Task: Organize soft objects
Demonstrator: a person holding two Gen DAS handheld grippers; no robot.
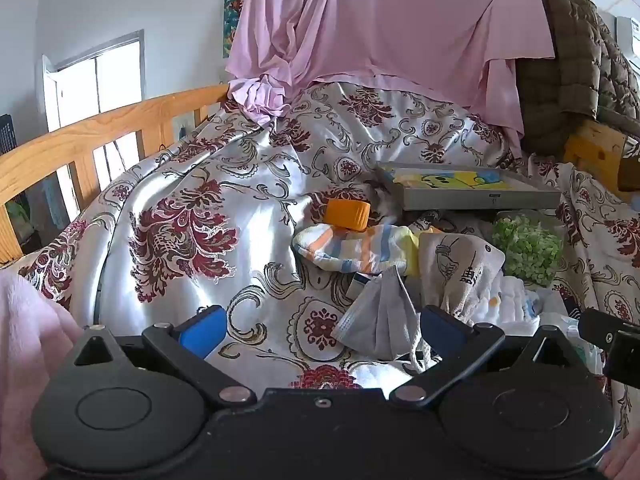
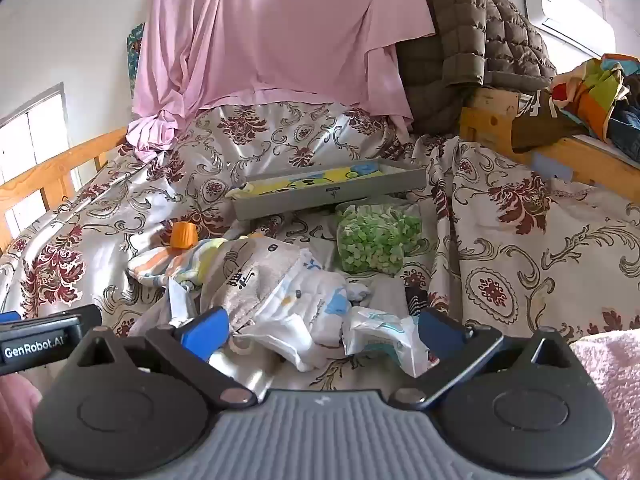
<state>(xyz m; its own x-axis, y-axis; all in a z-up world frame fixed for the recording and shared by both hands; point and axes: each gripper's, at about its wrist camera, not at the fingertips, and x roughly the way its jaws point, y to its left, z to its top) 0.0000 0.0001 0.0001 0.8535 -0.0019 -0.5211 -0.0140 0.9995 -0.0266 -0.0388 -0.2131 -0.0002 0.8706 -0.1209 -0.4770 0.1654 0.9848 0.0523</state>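
a bed with a wooden side rail [image 1: 100,128] fills both views, covered by a shiny white satin bedspread with dark red flower and scroll print [image 1: 192,208], and a pink sheet [image 2: 272,40] hangs behind it. the soft things lie in a loose heap near the middle of the bedspread: a striped pastel sock [image 1: 352,250], a beige printed cloth pouch [image 1: 460,264], a folded grey face mask [image 1: 378,320], a white printed diaper [image 2: 308,300] and a crinkled white plastic packet [image 2: 384,336]. behind the heap rest a shallow grey cardboard box with a yellow cartoon picture [image 2: 332,188], a clear bag of green foam bits [image 2: 376,240] and an orange ribbed bottle cap [image 1: 346,214].

the left gripper [image 1: 320,330] hangs above the near edge of the heap with its jaws spread wide and nothing between the pads; the grey mask is just ahead of its right finger. the right gripper [image 2: 320,330] is likewise wide and empty, tilted down over the diaper and the packet.

judging from this, the step is choosing a first piece. the top, loose pieces look easiest: take one item per gripper, pinch a thick fold rather than a single thin edge, and lift straight up so neighbours do not drag along. the slippery satin may bunch, so the pads should not dig into it.
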